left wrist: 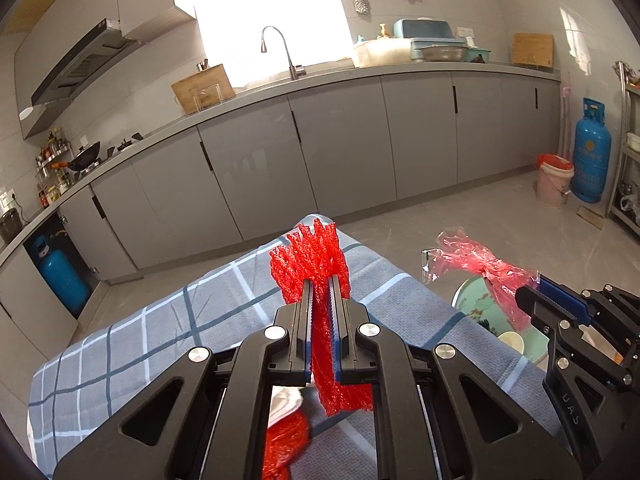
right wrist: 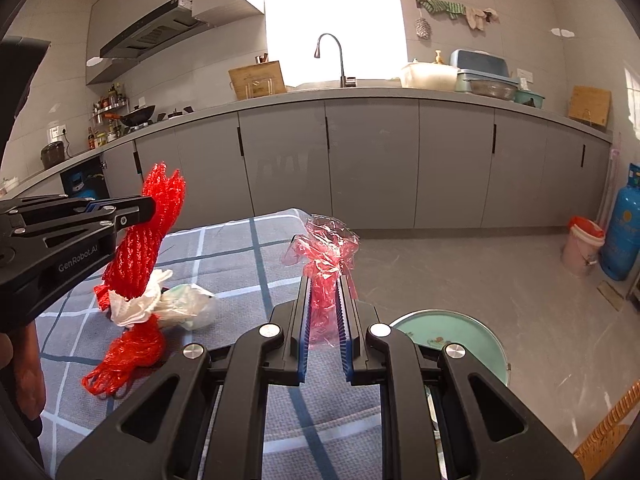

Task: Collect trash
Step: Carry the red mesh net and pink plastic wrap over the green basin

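My left gripper [left wrist: 320, 280] is shut on a red foam net sleeve [left wrist: 310, 258] and holds it above the checked tablecloth [left wrist: 160, 328]; it shows at the left of the right wrist view [right wrist: 150, 206], with the sleeve [right wrist: 148, 236] hanging through it. My right gripper [right wrist: 325, 280] is shut on a crumpled red plastic wrapper [right wrist: 326, 256], held over the table's right edge; it also shows in the left wrist view [left wrist: 520, 296]. On the cloth lie a white tissue [right wrist: 134, 304], a pale plastic bag [right wrist: 188, 304] and a red mesh bag [right wrist: 128, 354].
A green basin [right wrist: 456, 340] with a paper cup [left wrist: 512, 340] in it sits on the floor right of the table. A pink bucket with a red liner [right wrist: 582, 246] and a blue gas cylinder [right wrist: 622, 232] stand at the far right. Grey kitchen cabinets [right wrist: 372, 160] run behind.
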